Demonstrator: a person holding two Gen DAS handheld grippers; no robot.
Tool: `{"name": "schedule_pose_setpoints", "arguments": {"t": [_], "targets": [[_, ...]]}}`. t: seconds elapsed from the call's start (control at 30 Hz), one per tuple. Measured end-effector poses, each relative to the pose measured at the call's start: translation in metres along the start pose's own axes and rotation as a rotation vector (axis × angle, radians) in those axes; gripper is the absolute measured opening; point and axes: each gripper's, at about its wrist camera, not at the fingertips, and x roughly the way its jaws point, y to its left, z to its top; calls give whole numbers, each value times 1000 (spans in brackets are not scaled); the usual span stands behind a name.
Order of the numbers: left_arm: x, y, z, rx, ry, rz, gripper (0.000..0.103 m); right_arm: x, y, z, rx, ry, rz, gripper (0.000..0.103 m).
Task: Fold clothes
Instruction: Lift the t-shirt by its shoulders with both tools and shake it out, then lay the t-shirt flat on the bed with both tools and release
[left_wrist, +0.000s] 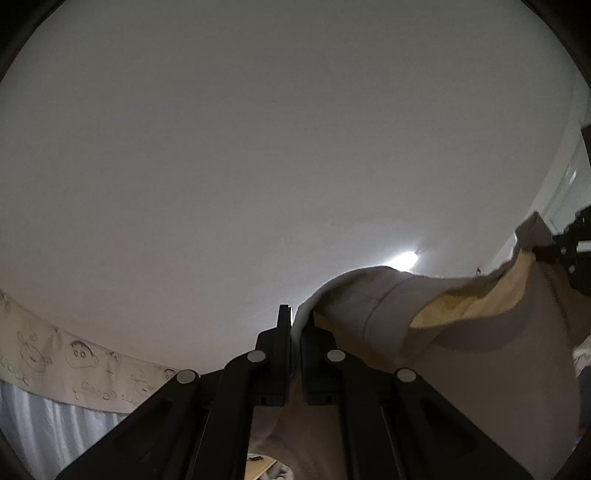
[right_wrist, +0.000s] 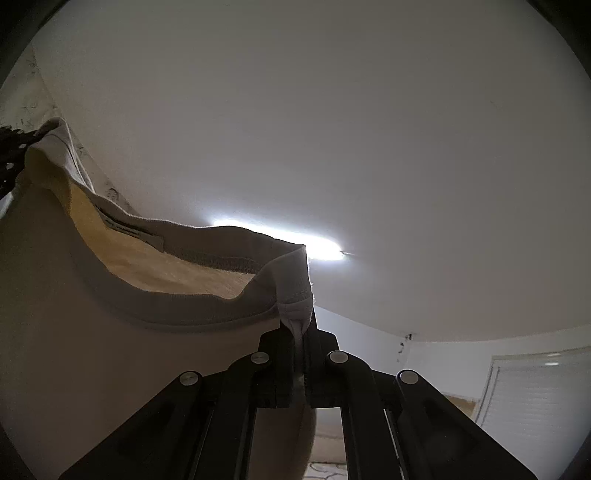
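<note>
In the left wrist view we see our left gripper (left_wrist: 297, 325) tilted up toward the ceiling (left_wrist: 258, 147), its jaws clamped together on a thin white edge of the beige T-shirt (left_wrist: 461, 350). The shirt hangs off to the right of the fingers, its neckline sagging open so the yellowish inside shows, and at the far right edge the other gripper (left_wrist: 569, 243) pinches the opposite side. A strip of cloth printed with cartoon faces (left_wrist: 74, 358) runs low on the left; what it belongs to we cannot tell. In the right wrist view our right gripper (right_wrist: 303, 332) is likewise closed hard on a bunched fold of the T-shirt (right_wrist: 110, 332) beside the ribbed collar (right_wrist: 229, 251), where a small label (right_wrist: 129, 229) is stitched inside the back. The collar stretches away to the left toward the left gripper (right_wrist: 14, 147), just visible at the frame edge. A ceiling light (right_wrist: 295, 240) glows behind the fabric, and a shuttered window (right_wrist: 535, 398) sits low on the right. We judge that we hold the shirt up in the air by its two shoulders so that it hangs flat and straight, ready to be laid down for folding.
</note>
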Motion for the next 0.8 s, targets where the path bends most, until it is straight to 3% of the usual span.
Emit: {"name": "schedule_pose_setpoints", "arguments": {"t": [0.13,0.27,0.37,0.43,0.63,0.73,0.8], "targets": [[30,-23,-35,76,118,-34,8,24,-9,-16,23,62,-3,4],[75,-57,-116,156,300,-82,9,72,2,-57,0,190,18,4],[111,-84,-197,178,461,-143,9,119,26,-109,-40,317,50,4],[139,-110,-272,203,586,-180,9,152,44,-146,-62,405,74,4],[218,-187,-477,183,925,-280,9,259,127,-300,-114,715,143,4],[246,-236,-559,187,1045,-294,9,289,170,-363,-76,861,189,4],[264,-240,-608,160,1118,-299,9,324,191,-420,-38,982,236,4]]}}
